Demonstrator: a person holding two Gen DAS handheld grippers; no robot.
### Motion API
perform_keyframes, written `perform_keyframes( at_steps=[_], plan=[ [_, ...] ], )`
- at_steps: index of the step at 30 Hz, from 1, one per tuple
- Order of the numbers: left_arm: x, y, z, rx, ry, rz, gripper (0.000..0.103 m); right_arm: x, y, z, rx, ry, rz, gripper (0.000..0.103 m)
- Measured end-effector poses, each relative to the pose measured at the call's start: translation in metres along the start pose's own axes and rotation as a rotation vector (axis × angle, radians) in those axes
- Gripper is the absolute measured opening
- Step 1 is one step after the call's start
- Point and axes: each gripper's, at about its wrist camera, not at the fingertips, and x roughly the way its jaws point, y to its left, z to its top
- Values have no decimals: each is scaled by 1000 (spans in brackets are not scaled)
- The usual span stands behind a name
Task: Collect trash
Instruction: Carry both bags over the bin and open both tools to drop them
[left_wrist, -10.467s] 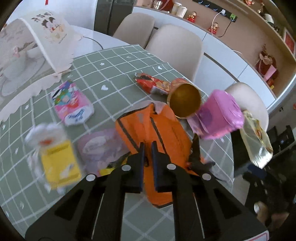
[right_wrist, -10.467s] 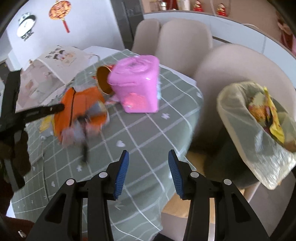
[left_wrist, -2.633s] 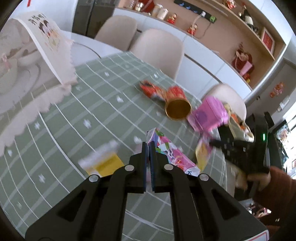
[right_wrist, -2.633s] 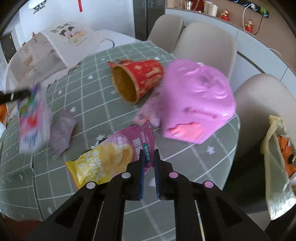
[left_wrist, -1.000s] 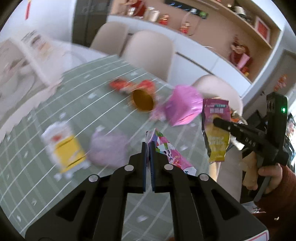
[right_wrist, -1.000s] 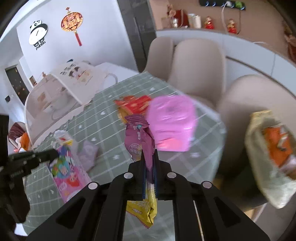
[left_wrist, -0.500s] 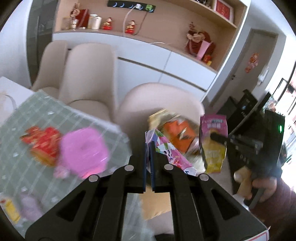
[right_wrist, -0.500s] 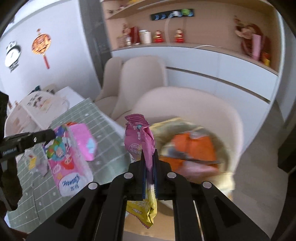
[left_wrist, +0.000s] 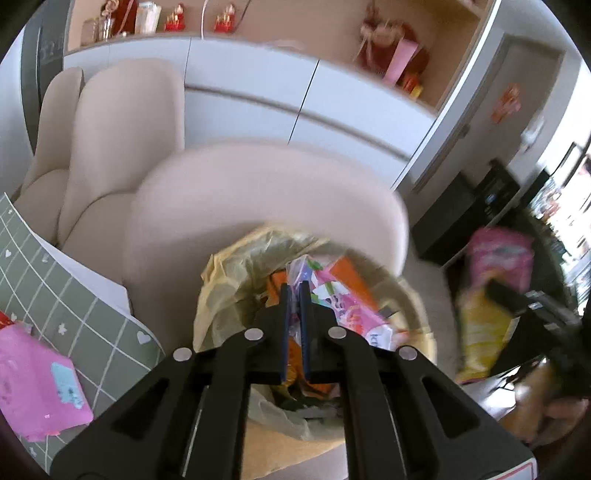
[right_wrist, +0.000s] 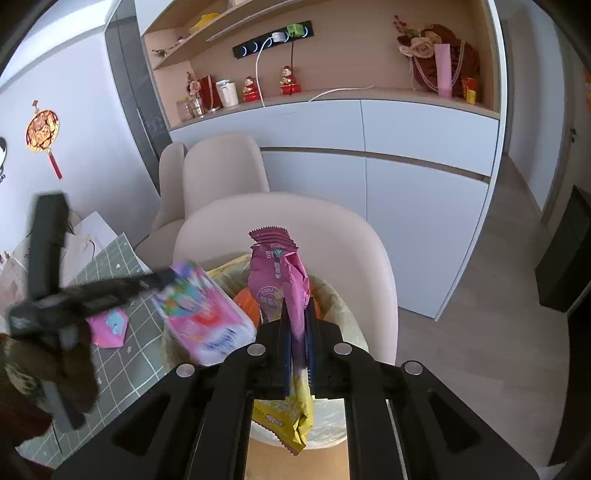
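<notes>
While the left gripper (left_wrist: 294, 295) pinches a tissue pack (left_wrist: 351, 314) and the right gripper (right_wrist: 298, 325) a chip bag (right_wrist: 280, 280) above the trash bag (left_wrist: 229, 280), which already holds wrappers, a pink pack (left_wrist: 37, 387) waits on the near-left table (left_wrist: 74, 314).

Both grippers angled downward, each clamped on a packet

The left gripper (left_wrist: 294, 291) has its jaws pressed nearly together on a pink tissue pack (left_wrist: 351, 310). The right gripper (right_wrist: 298, 314) pinches a purple-and-yellow snack bag (right_wrist: 280, 280) the same way. A hand (left_wrist: 554, 413) grips the right gripper's handle, blurred.
</notes>
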Motion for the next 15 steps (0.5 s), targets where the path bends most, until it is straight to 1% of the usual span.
perform_keyframes(
  at_steps=[3, 6, 8, 10, 11, 12, 13, 14, 15],
  plan=[
    [25, -10, -7, 83, 54, 89, 4, 6, 0, 4, 2, -6, 27, 8],
    [41, -12, -14, 118, 99, 151, 4, 18, 3, 9, 1, 4, 70, 8],
    [46, -6, -18, 110, 116, 155, 4, 33, 10, 12, -3, 35, 103, 8],
    [45, 4, -19, 60, 99, 123, 4, 48, 17, 11, -11, 70, 132, 8],
    [43, 7, -18, 39, 92, 108, 7, 59, 22, 8, -21, 90, 140, 8],
    [37, 14, -18, -5, 83, 78, 14, 66, 25, 6, -24, 105, 145, 8],
    [34, 17, -17, -26, 81, 60, 21, 76, 28, 4, -29, 124, 153, 8],
    [27, 23, -17, -56, 72, 36, 33, 87, 32, 0, -29, 145, 161, 8],
    [20, 28, -17, -72, 52, 40, 38, 95, 35, -1, -31, 161, 167, 8]
  ],
)
